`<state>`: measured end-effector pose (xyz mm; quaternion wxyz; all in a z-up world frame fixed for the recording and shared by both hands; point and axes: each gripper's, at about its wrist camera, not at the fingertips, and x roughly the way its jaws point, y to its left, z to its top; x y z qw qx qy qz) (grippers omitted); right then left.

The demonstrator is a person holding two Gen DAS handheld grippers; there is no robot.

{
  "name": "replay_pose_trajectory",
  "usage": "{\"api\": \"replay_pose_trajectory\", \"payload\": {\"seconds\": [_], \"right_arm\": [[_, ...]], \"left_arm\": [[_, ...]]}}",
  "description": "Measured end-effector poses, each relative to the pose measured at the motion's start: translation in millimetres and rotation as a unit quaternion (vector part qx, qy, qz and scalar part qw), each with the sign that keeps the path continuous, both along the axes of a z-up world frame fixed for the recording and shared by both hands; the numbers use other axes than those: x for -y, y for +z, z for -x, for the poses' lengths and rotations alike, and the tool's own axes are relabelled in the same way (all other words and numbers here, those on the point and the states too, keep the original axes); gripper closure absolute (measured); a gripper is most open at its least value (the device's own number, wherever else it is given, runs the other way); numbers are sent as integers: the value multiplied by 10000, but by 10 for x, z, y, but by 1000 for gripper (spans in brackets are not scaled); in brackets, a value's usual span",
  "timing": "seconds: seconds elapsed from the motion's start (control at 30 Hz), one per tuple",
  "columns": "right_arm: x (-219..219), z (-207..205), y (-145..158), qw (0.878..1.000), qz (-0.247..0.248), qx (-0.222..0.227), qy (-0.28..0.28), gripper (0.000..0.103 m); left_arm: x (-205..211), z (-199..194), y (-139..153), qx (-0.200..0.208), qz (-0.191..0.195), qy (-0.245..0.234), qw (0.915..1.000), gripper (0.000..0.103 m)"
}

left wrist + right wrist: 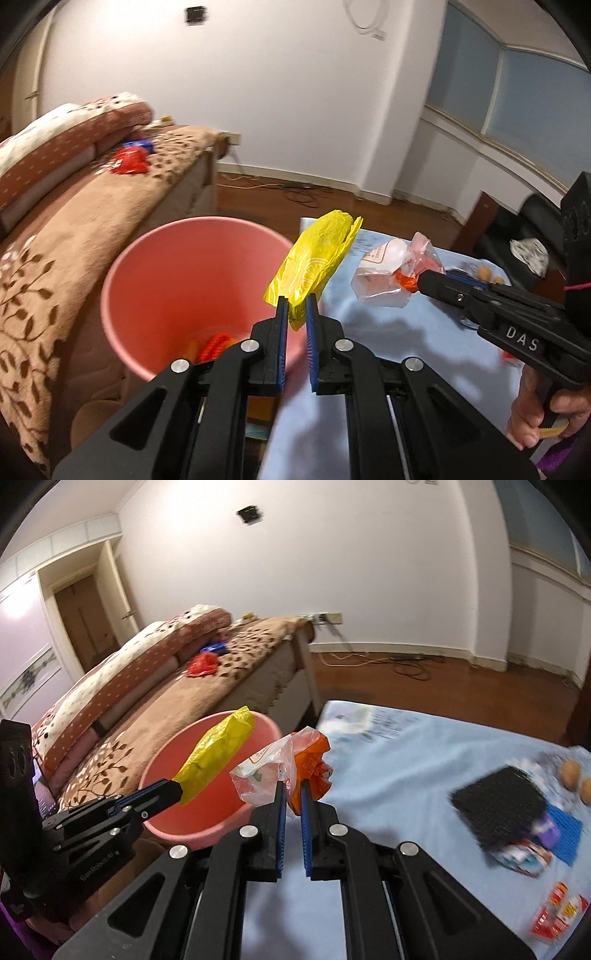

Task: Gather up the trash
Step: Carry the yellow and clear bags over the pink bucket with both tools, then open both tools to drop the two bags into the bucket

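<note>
A: The yellow wrapper (317, 258) is pinched in the left gripper (296, 306), just right of the pink bin (122, 266)?

B: Yes; it should be carried over the opening before release. The right gripper (293, 794) (clamped on a clear bag (273, 771), apparently with orange scrap) should follow.

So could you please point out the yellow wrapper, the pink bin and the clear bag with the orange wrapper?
yellow wrapper (317, 258), left wrist view, middle of its crinkled face.
pink bin (177, 280), left wrist view, inner wall.
clear bag with the orange wrapper (308, 764), right wrist view, orange part above the fingers.
</note>
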<state>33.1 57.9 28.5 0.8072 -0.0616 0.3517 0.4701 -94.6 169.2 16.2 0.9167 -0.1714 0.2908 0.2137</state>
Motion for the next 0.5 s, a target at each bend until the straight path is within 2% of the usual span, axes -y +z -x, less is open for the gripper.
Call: {"api": "replay_pose_trajectory", "payload": {"seconds": [0.27,0.5], "right_arm": [[-564,171,-63,9990,162,62,419,96],[-886,216,-172,9976,340,67,606,96]], "left_arm": [[-276,202,-51,-91,-8,545,9985,94],[-434,258,-137,-249,36,915,9955,94]]}}
